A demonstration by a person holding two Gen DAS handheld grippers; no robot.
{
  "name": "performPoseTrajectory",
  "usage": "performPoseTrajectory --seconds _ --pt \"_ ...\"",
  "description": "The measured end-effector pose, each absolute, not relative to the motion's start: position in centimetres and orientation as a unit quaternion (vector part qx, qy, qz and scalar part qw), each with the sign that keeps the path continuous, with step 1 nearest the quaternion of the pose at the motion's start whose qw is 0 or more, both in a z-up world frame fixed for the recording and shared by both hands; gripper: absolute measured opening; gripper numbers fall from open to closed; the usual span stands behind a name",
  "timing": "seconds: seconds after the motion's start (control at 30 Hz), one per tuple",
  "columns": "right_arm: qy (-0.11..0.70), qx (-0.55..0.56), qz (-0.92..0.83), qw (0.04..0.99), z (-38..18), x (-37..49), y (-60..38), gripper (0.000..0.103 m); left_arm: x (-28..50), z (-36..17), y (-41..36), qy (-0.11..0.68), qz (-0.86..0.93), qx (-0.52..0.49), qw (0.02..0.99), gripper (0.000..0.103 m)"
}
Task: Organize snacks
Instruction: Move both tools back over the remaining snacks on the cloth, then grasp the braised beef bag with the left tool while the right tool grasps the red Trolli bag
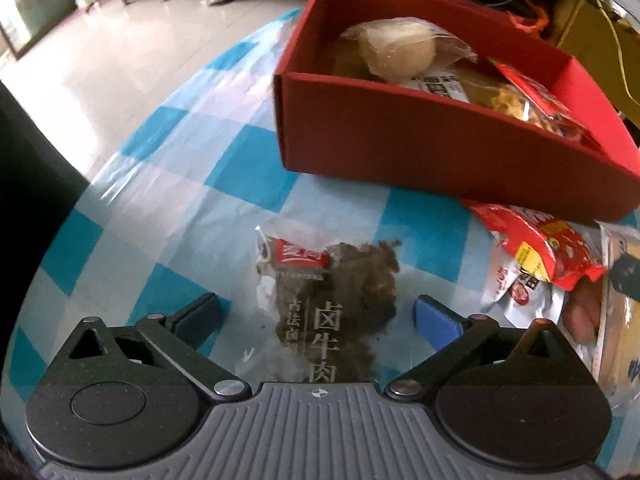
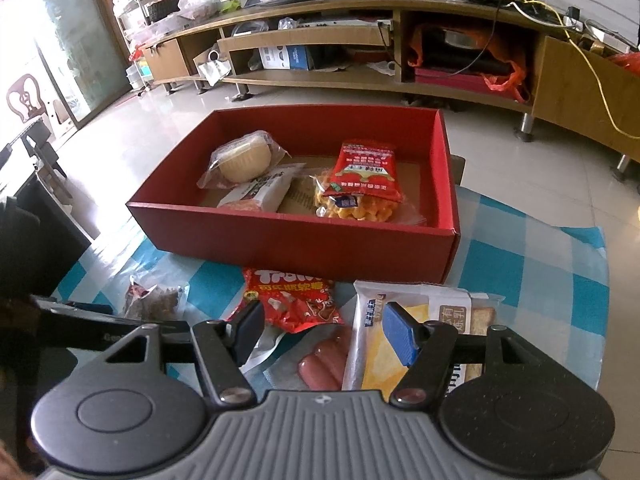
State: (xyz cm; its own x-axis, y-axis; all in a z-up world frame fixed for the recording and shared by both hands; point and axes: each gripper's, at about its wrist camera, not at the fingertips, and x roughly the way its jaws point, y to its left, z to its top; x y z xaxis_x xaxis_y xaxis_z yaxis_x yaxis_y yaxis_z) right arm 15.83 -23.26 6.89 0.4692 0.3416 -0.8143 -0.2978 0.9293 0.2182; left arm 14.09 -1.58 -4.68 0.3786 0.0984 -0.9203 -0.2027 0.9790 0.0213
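A clear pack of dark braised beef (image 1: 332, 300) lies flat on the checked cloth, and my left gripper (image 1: 316, 316) stands open around it with both pads clear of its sides. The same beef pack (image 2: 152, 300) shows at the left of the right wrist view. My right gripper (image 2: 324, 332) hovers open over pink sausages (image 2: 324, 360), between a red snack packet (image 2: 292, 300) and a yellow-and-white bread pack (image 2: 420, 332). Behind them is the red box (image 2: 280, 236) (image 1: 400, 140), holding a wrapped round cake (image 2: 244, 160), a white packet (image 2: 268, 192) and a red packet of yellow snacks (image 2: 360, 184).
The blue-and-white checked cloth (image 2: 540, 264) covers a small table whose edges fall to a tiled floor (image 2: 520, 160). A long wooden TV stand (image 2: 320, 36) runs along the back. A dark piece of furniture (image 1: 24, 160) is close on the left.
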Motion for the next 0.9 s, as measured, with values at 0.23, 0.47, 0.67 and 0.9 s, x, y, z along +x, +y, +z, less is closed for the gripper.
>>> performPoseTrajectory --seconds 0.23,0.47,0.67,0.9 --pt "0.484 0.029 0.179 0.856 6.8 16.4 -23.6 0.064 12.1 -3.9 -0.5 0.559 0.075 -0.046 0.825 0.090" --pt "0.490 0.039 0.180 0.852 6.3 16.8 -23.8 0.064 9.8 -3.4 0.4 0.571 0.049 -0.064 0.817 0.089" --pt "0.493 0.081 0.176 0.848 5.7 18.6 -23.2 0.066 10.0 -3.4 0.4 0.574 0.034 -0.074 0.814 0.090" --pt "0.515 0.028 0.210 0.831 3.2 20.2 -19.2 0.073 10.2 -3.6 0.1 0.578 0.023 -0.066 0.813 0.092"
